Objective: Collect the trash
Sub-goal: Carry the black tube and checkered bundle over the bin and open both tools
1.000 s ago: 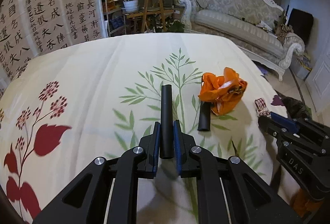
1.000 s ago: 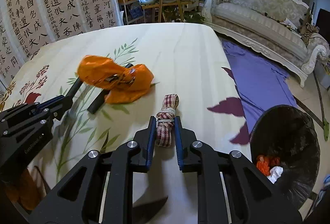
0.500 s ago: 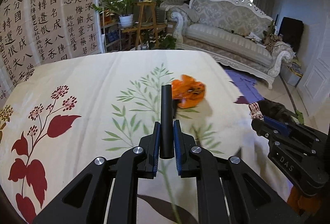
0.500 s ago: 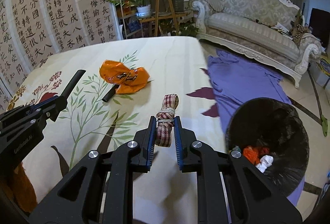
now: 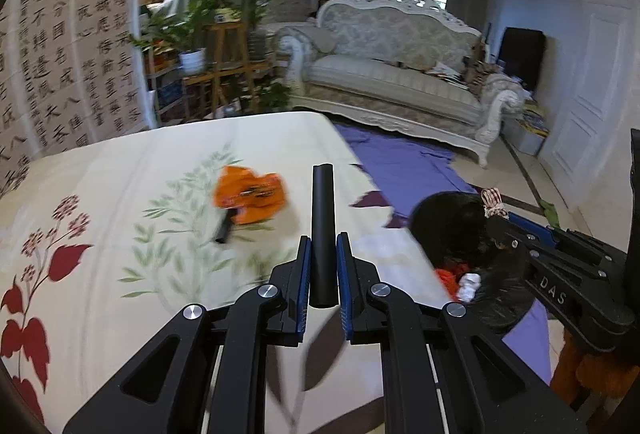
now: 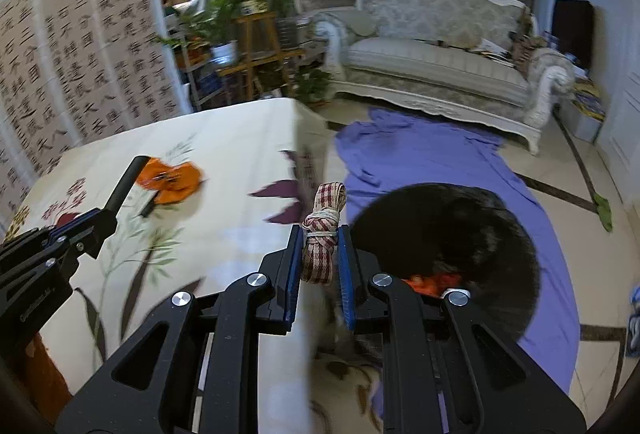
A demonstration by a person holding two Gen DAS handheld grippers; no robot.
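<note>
Far left, the table [image 5: 100,202] under its floral cloth, red blossoms and green sprigs across the cream. On it lies the crumpled orange wrapper [image 5: 250,199], blurred in the left wrist view, with a short black tube [image 5: 223,231] poking out from beneath its near edge, touching it. Moving right, the left tool [image 5: 322,266] is up above the table, its blue-lined fingers [image 5: 302,286] pinching a long black tube [image 5: 322,230] that stands out straight ahead between them, its open end pointing toward the sofa [image 5: 400,74]. From the right wrist view that same tube [image 6: 126,182] angles up out of the left tool [image 6: 98,224] at the far left, over the cloth, with the orange wrapper [image 6: 170,178] just beyond it.

Past the table's right edge, a purple sheet [image 6: 420,154] is spread on the floor, and on it sits the black trash bag [image 6: 460,230], mouth open, orange and white scraps [image 6: 438,282] showing inside near its closest rim. The right tool [image 6: 319,254] hangs near that rim, pressed in on a red-and-white checked cloth bundle [image 6: 322,234] tied round the middle with pale string, one looped end sticking forward. In the left wrist view the bundle [image 5: 493,202] shows at the tip of the right tool [image 5: 504,222], in front of the bag's dark opening [image 5: 452,226]. Whether it is directly over the opening, I cannot tell.
</note>
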